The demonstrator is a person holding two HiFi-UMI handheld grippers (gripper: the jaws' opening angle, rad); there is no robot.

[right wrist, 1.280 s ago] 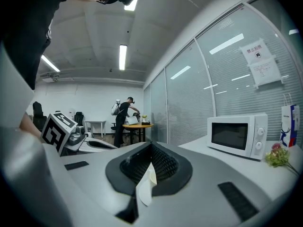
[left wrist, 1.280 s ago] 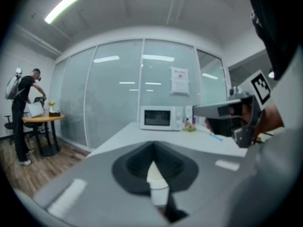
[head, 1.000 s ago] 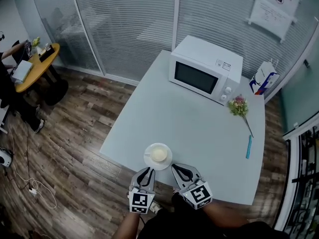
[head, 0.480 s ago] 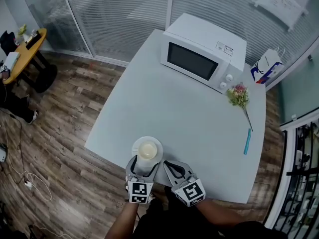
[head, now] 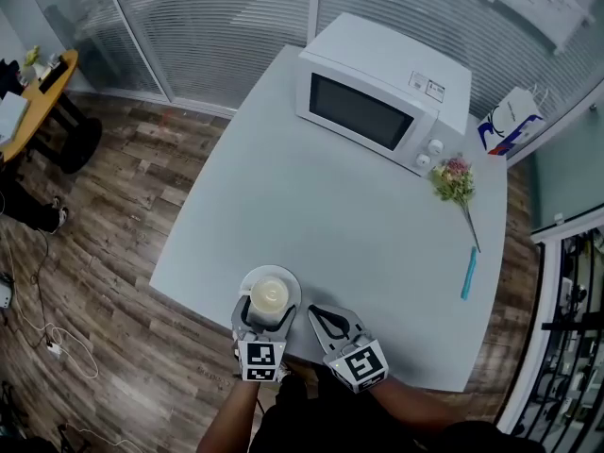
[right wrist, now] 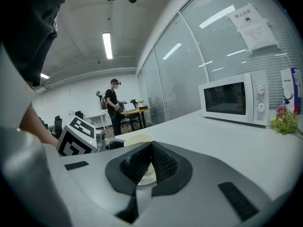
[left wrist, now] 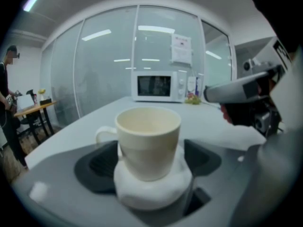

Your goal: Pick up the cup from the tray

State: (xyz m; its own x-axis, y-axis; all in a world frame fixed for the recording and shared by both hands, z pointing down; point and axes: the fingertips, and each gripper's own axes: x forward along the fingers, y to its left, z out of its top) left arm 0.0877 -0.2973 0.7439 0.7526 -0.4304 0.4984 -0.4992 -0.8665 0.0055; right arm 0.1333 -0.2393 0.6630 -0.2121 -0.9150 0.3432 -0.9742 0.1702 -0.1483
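Note:
A cream cup (head: 269, 296) stands upright on a small white round tray (head: 248, 280) at the table's near edge. My left gripper (head: 269, 310) has its jaws on either side of the cup; they are opening, and a gap shows between each pad and the cup. In the left gripper view the cup (left wrist: 149, 138) sits on the tray (left wrist: 152, 193) with its handle to the left, between the dark pads (left wrist: 99, 163). Just to the right, my right gripper (head: 319, 313) is shut and empty; in its own view the right gripper (right wrist: 150, 161) partly hides the cup (right wrist: 134, 139).
A white microwave (head: 382, 97) stands at the table's far side. A small flower bunch (head: 453, 181), a blue pen (head: 466, 276) and a paper bag (head: 505, 125) are at the right. A person (right wrist: 113, 105) stands by a yellow table (head: 33, 111) far off left.
My left gripper has moved forward from behind the tray and widened its jaws, so the cup now stands between them. The right gripper stays shut beside it.

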